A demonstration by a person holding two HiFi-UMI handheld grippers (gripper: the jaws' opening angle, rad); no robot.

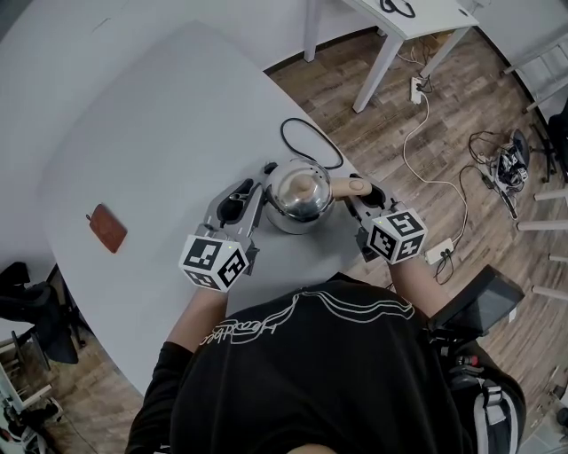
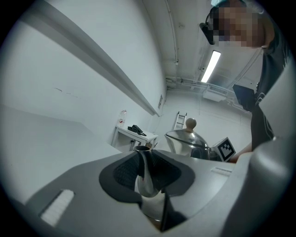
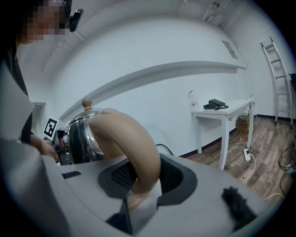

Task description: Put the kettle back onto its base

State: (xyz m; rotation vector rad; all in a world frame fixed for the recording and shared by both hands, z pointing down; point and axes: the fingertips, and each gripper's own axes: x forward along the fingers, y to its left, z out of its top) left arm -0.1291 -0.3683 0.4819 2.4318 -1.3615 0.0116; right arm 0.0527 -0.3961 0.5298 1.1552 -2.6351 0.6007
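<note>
A shiny steel kettle [image 1: 299, 199] with a tan knob and a tan handle [image 1: 348, 187] stands near the front edge of the grey table [image 1: 160, 133]. I cannot tell whether its base lies under it. My left gripper [image 1: 255, 190] is at the kettle's left side, shut on the thin spout [image 2: 144, 172], which stands between the dark pads. My right gripper [image 1: 363, 194] is at the kettle's right side, shut on the curved handle [image 3: 134, 147]. The right gripper view shows the kettle's body [image 3: 82, 135] to the left behind the handle.
A black cord [image 1: 310, 143] loops on the table just behind the kettle. A brown pouch [image 1: 107, 228] lies at the table's left. Beyond the table's right edge are wood floor, cables, a power strip [image 1: 441, 252] and a white side table [image 1: 414, 19].
</note>
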